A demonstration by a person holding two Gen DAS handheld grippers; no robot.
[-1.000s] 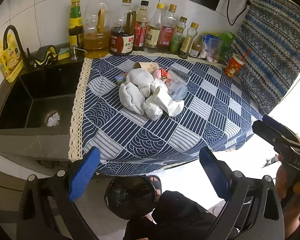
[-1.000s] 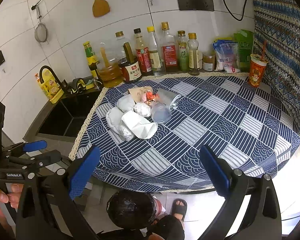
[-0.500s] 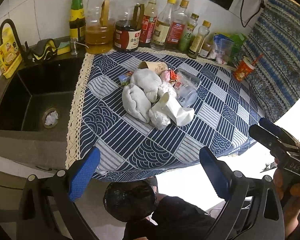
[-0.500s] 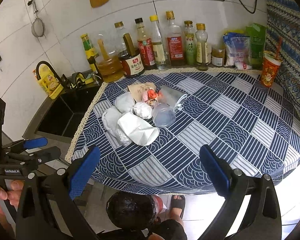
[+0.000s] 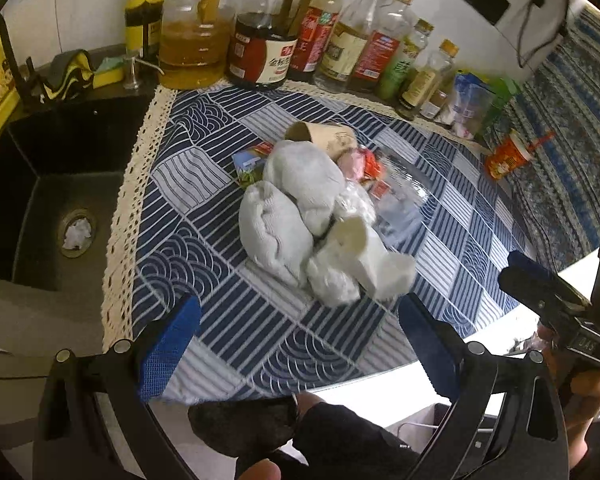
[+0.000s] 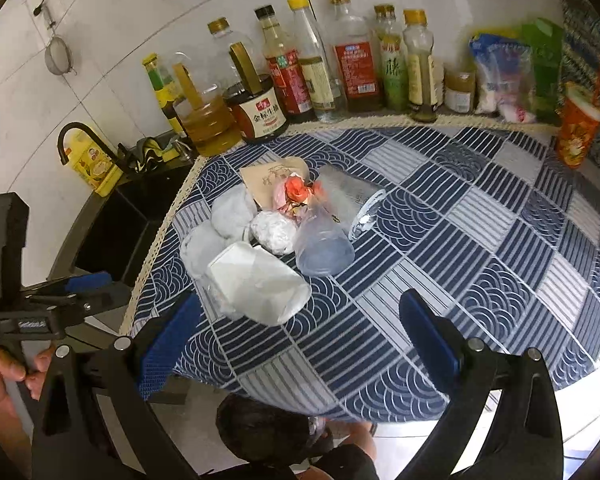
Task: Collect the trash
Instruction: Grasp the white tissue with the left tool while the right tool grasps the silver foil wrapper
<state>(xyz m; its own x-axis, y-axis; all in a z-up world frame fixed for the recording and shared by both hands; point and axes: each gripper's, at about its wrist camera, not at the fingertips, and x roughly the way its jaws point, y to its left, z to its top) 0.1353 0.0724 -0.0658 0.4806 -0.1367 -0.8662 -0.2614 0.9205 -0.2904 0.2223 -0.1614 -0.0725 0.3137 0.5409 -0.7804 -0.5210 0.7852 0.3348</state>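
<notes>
1. Nothing collected yet as far as I can tell; the whole trash pile (image 5: 324, 216) sits in one heap mid-way across the blue patterned tablecloth (image 5: 452, 248), nearer the sink (image 5: 40, 184) side; I see no bin or bag on the counter.
2. Pile contents, from the right wrist view: white crushed paper cup (image 6: 256, 282) closest to me; two clear plastic cups (image 6: 328, 246) lying on their sides just behind it; crumpled white tissue ball (image 6: 274, 232) between them; grey-white wads on the sink side; red-pink wrapper (image 6: 298, 192) and a brown paper cup (image 6: 278, 178) at the back; all touching or overlapping.
3. I hold the left gripper (image 5: 296, 342) above the near table edge, jaws wide, nothing between the pads; the pile lies ahead of it, roughly centred on the gap but clearly apart, no contact.
4. I hold the right gripper (image 6: 298, 340) likewise wide and empty; the white crushed paper cup sits just ahead of its left pad, left of centre; not touching.
5. All left to do, I judge: every piece needs picking; nearest candidate is the white cup.
6. Row of sauce bottles (image 6: 340, 52) along the wall and the orange cup (image 6: 578, 130) by the curtain stand well apart from the pile; I can't tell if the orange cup counts as trash.
</notes>
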